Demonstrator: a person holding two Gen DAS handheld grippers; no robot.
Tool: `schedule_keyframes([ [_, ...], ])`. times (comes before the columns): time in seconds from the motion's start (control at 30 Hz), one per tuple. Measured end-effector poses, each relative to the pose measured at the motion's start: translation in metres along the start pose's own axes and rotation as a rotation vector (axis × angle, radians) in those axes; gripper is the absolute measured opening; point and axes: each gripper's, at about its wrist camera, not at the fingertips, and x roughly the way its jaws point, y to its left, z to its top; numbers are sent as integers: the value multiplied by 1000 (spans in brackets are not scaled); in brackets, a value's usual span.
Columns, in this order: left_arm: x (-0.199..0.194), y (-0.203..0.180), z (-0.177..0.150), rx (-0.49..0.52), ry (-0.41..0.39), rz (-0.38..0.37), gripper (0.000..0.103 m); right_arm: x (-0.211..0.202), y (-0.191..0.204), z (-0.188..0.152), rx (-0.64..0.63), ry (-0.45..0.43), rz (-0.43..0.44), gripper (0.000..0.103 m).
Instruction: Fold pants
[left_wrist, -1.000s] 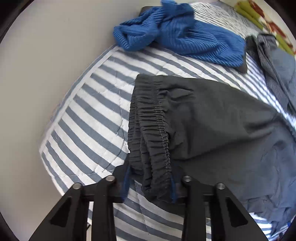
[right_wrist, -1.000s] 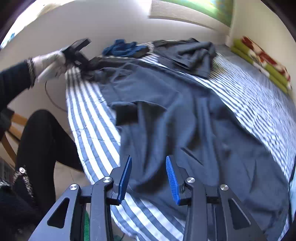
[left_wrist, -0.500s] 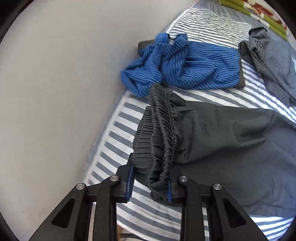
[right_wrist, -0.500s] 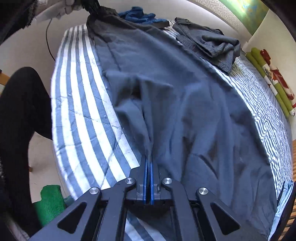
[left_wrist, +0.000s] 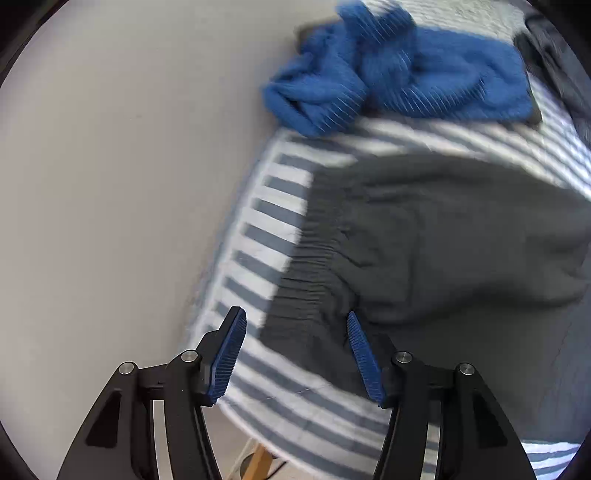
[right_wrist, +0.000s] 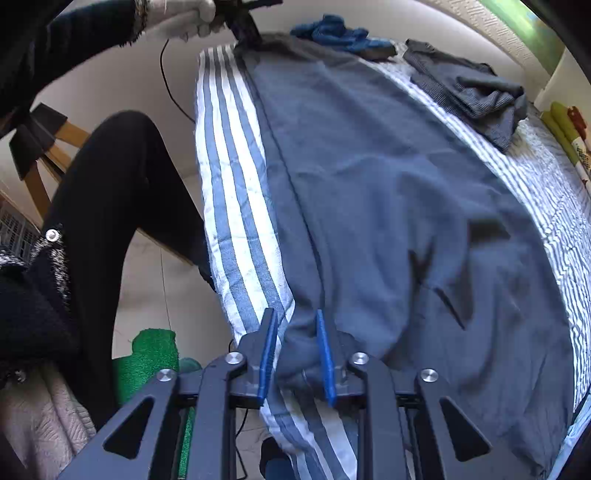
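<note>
Left wrist, left gripper (left_wrist: 295, 350) jaws opening wide above pants (left_wrist: 424, 240), right gripper (right_wrist: 293, 354) jaws opening around hem

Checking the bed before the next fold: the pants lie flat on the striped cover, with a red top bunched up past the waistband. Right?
Not quite. The top is blue, not red; the left wrist view shows it bunched up just past the waistband. The rest stands: the pants lie spread along the striped cover.
</note>
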Motion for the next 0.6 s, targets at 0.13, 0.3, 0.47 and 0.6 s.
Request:
schedule_keyframes([
  [0.13,-53,4,-1,-40,-117,25,61,-50,-49,-16,221,-133,-33,32],
  [0.3,-127,-62,-9,66,-324,-195,61,-92,-131,-88,638,-209,-266,34],
  [0.47,-198,-204,-86,379,-435,-485,61,-119,-180,-195,1006,-174,-438,35],
  [0.6,-233,-304,-167,613,-406,-684,61,-136,-201,-268,1249,-210,-408,39],
])
